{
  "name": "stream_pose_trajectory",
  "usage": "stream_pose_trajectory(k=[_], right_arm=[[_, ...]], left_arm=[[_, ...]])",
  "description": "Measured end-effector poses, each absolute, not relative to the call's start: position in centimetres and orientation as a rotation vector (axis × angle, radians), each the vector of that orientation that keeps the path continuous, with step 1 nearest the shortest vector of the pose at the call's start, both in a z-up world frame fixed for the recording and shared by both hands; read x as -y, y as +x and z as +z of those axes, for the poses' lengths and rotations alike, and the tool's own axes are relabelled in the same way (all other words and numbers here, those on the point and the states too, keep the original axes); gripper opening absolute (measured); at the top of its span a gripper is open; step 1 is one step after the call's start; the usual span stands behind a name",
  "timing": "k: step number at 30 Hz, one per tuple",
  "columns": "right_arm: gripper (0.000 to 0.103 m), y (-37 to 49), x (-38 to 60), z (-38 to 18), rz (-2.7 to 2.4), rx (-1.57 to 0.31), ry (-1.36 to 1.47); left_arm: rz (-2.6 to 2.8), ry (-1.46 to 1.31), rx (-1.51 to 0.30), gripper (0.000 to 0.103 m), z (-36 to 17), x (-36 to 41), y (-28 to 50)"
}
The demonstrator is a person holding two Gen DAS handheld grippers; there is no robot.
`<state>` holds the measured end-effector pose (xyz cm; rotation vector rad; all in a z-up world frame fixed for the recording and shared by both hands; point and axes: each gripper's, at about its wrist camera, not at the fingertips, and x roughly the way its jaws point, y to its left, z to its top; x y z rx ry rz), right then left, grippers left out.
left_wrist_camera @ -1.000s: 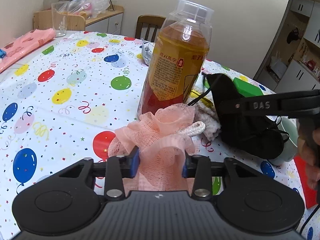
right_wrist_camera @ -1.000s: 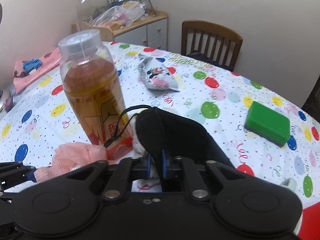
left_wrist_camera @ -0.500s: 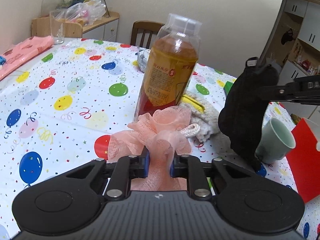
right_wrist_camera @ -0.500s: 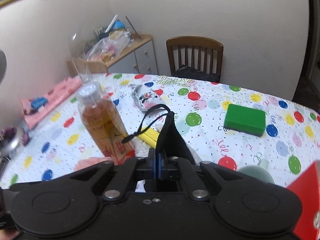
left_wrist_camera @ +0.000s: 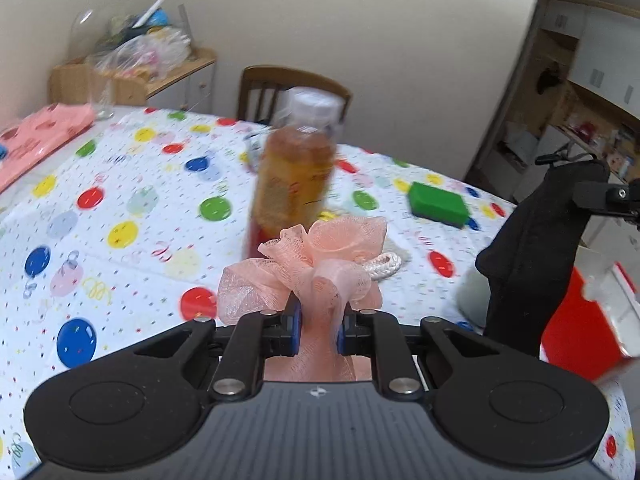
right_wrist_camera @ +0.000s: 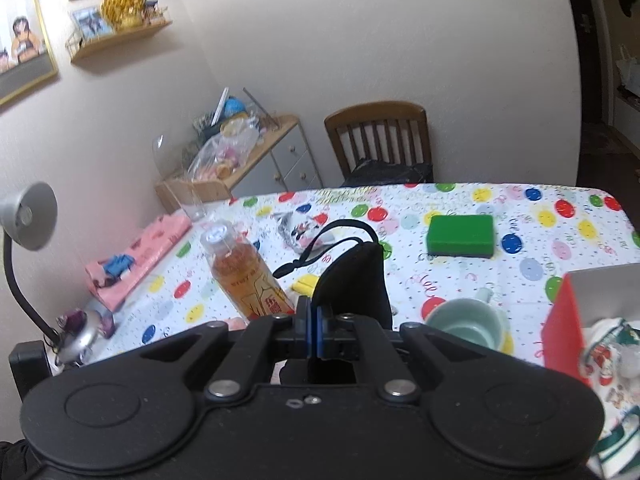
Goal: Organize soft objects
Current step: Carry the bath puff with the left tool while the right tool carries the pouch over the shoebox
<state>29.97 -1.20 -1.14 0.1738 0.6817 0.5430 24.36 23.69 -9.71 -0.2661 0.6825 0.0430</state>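
- Bath pouf (left_wrist_camera: 316, 264), peach netting with a white rope loop, is pinched in the left gripper (left_wrist_camera: 317, 326), raised above the balloon-print tablecloth (left_wrist_camera: 120, 200).
- Black face mask (right_wrist_camera: 352, 280), smooth cloth with cord loops, hangs clamped in the right gripper (right_wrist_camera: 313, 334), clear of the table.
- Tea bottle (left_wrist_camera: 294, 172) stands just behind the pouf; open cloth lies to its left.
- Green sponge (right_wrist_camera: 460, 235) sits near the far edge.

Left gripper (left_wrist_camera: 316, 330) jaws clamped partway, right gripper (right_wrist_camera: 314, 338) jaws nearly closed
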Motion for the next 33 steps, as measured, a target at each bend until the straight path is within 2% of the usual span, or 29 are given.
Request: stream_pose_trajectory(k=[19,33], right_arm=[[0.002,27.8,17.1,4.5,0.44,-0.56,0.264],[0.002,29.3,29.7,2.5,0.322,-0.542,0.295]], left_arm=[[-0.199,-0.152,-0.624,0.016,-1.8,-11.0,25.2],[-0.327,-0.063,-0.615,0.016,-0.2,3.0,28.3]])
